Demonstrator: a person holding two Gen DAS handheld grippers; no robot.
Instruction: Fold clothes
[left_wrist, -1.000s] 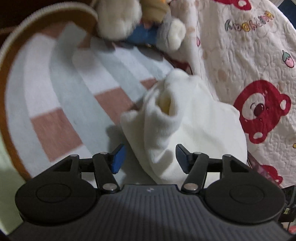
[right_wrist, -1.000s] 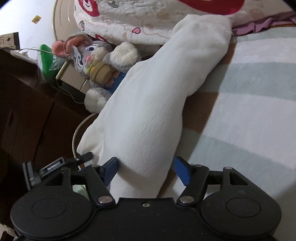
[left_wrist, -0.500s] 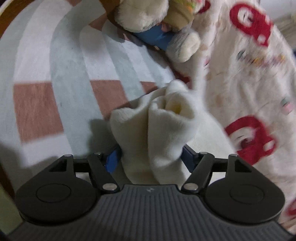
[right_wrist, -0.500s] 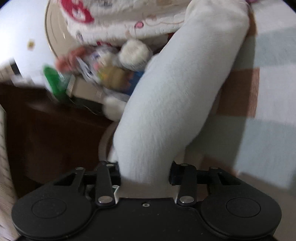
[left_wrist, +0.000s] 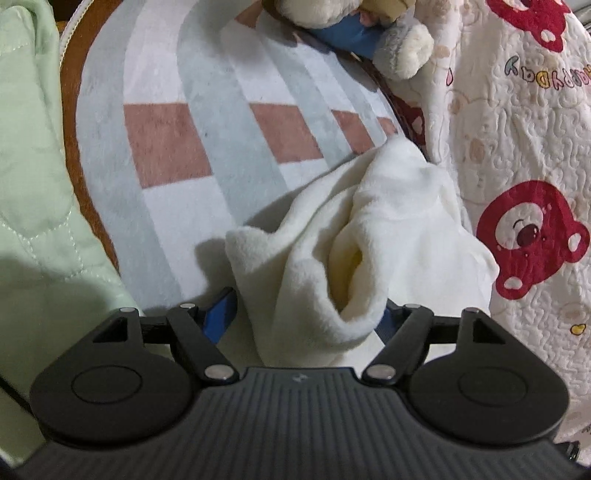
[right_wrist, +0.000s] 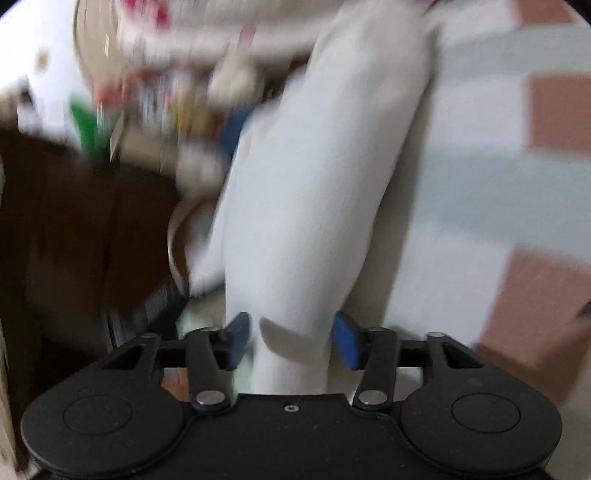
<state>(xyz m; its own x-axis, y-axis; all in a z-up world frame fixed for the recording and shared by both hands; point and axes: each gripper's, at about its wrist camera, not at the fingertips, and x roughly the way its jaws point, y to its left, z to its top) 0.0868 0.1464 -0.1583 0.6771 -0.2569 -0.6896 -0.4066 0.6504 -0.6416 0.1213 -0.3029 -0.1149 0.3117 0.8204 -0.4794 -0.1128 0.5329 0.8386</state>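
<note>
Fleece garment (left_wrist: 373, 236) — between hand-held gripper (left_wrist: 308, 314) fingers

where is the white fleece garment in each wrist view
Left wrist: the white fleece garment fills the lower centre-right, bunched with an open cuff, running down between the jaws of the left gripper.
Right wrist: it stretches as a long band from top right down the centre into the right gripper; this view is blurred.
Shared landmark: the striped blanket with pink squares underneath.
</note>
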